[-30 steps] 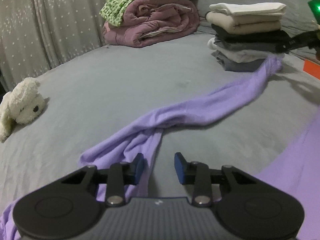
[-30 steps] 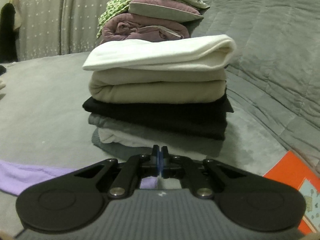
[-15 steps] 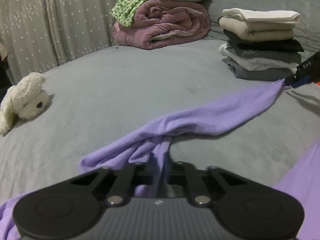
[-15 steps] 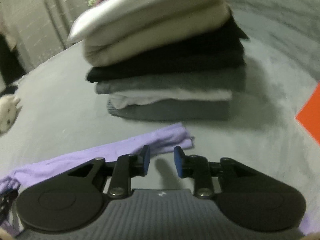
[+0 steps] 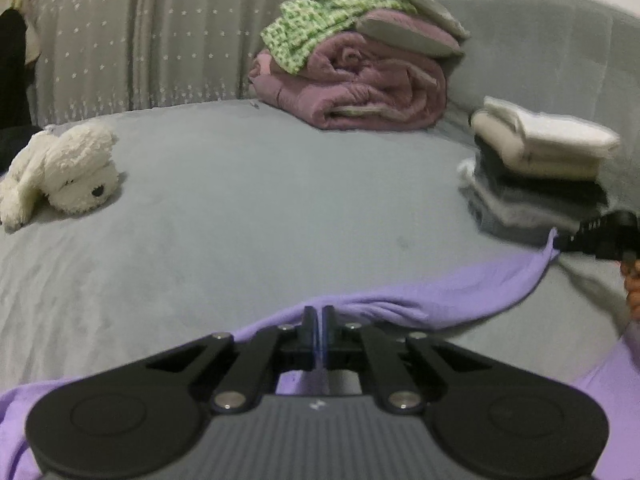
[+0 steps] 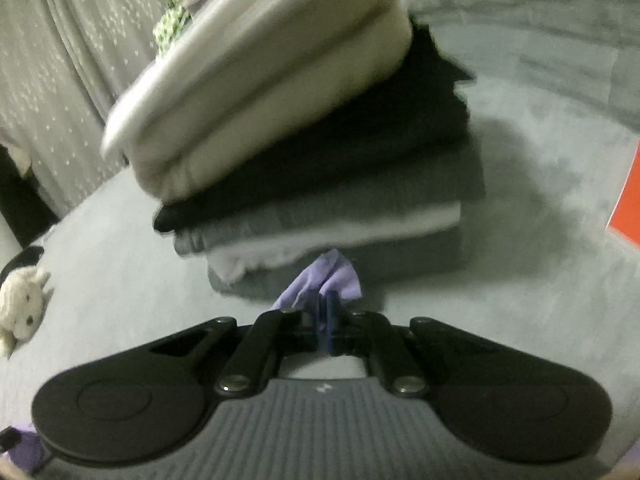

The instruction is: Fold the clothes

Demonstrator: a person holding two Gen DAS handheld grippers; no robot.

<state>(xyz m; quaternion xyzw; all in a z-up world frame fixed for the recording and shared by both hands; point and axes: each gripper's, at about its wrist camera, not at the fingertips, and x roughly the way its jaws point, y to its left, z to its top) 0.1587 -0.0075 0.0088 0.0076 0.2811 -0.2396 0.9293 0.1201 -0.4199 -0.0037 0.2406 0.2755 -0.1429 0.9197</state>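
We see both the left gripper (image 5: 319, 316) and right gripper (image 6: 325, 304) clamped on the lavender garment (image 5: 440, 300), lower centre; no legible lettering.

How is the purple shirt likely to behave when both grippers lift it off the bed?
The purple shirt will probably sag between the left gripper and right gripper, since it already bunches and drapes. It looks thin, so likely light. Its loose end may brush the clothes pile.
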